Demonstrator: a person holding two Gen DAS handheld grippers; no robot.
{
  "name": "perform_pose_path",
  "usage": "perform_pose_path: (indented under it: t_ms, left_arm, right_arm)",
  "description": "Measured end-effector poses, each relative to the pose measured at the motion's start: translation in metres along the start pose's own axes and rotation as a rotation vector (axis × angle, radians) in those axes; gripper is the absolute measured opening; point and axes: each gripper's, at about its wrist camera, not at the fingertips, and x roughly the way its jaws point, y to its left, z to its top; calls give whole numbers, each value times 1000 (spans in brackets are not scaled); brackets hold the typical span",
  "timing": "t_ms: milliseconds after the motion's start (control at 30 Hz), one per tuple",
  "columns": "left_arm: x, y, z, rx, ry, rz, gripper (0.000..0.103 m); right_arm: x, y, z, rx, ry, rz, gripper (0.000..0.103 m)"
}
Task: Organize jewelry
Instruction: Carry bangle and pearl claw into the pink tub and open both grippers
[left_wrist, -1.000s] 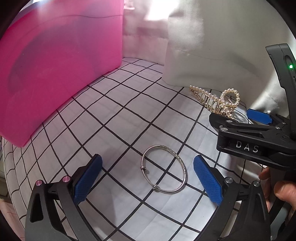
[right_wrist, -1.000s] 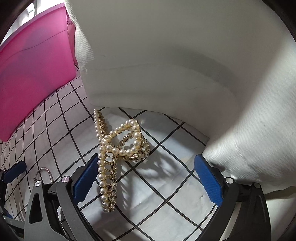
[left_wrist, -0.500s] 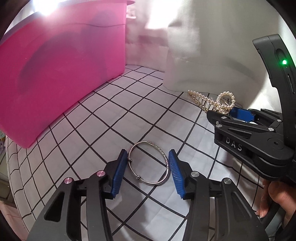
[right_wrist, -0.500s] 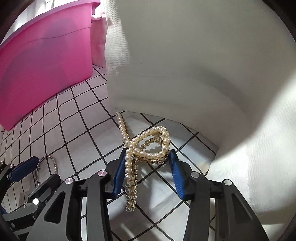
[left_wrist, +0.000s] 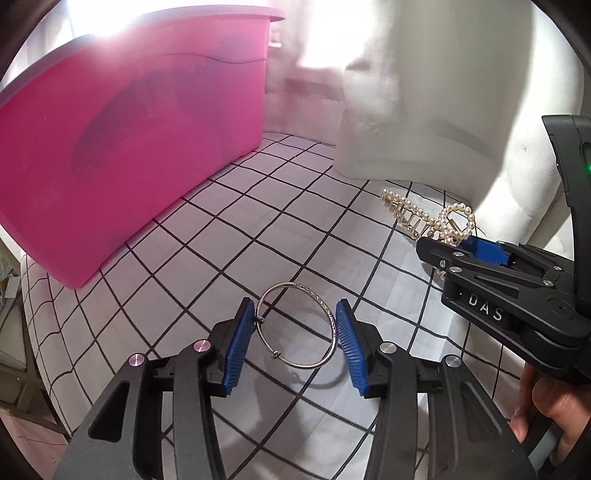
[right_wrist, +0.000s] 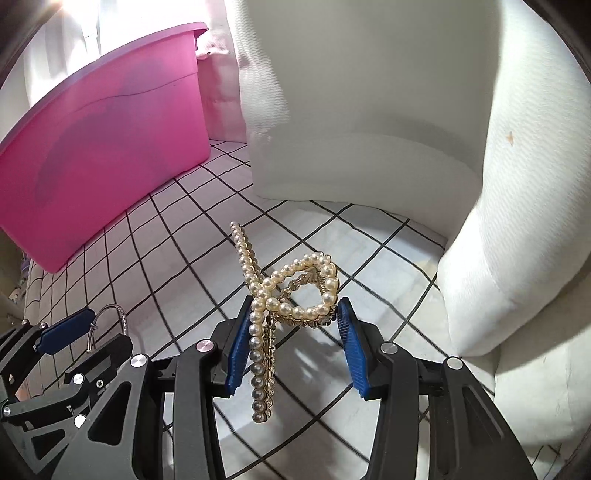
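Observation:
My left gripper (left_wrist: 295, 345) is shut on a thin silver bangle (left_wrist: 314, 360), which hangs lifted and tilted above the checked cloth (left_wrist: 229, 229), its shadow below it. My right gripper (right_wrist: 291, 345) is shut on the looped end of a pearl hair claw (right_wrist: 295, 291), lifted off the cloth with its long pearl row hanging down. In the left wrist view the right gripper (left_wrist: 476, 251) sits at the right with the pearl claw (left_wrist: 424, 218) at its tip. In the right wrist view the left gripper (right_wrist: 74, 325) and the bangle (right_wrist: 110, 317) show at lower left.
A large pink plastic tub (left_wrist: 122, 147) stands at the left and back; it also shows in the right wrist view (right_wrist: 103, 136). A white padded box or cushion (right_wrist: 369, 110) curves round the back and right. The cloth's edge drops off at far left.
Both grippers went from wide open to shut, the left on the bangle and the right on the pearl claw. Both items have since come up off the cloth.

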Motion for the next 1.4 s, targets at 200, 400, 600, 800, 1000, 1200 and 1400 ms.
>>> perform_pose_path:
  t_ms: [200,400,600,800,1000,1200,1400]
  left_arm:
    - [-24,17,3,20,2,-18,44]
    - [-61,36,11,54,-27,-54,45]
    - [-103,61,33,73,-80,-118,45]
    - [-150,95,64,97,-177,-171,45]
    - [-175,141,105,87,-260,-170,45]
    - [-178,194,133,64,-316,-108,45]
    - [-169,245,154,32,-329,-48,45]
  right_arm:
    - [-25,17,-11,73,-3,-6,43]
    - [-67,40,-12,113,-18,-31,43]
    - [-115,66,-4,131,-62,-61,43]
    - [-158,100,21,146,-143,-63,43]
    - [-182,139,62,118,-236,-36,43]
    - [-181,185,103,52,-292,12,43]
    - [-158,224,141,-3,-294,64,43]
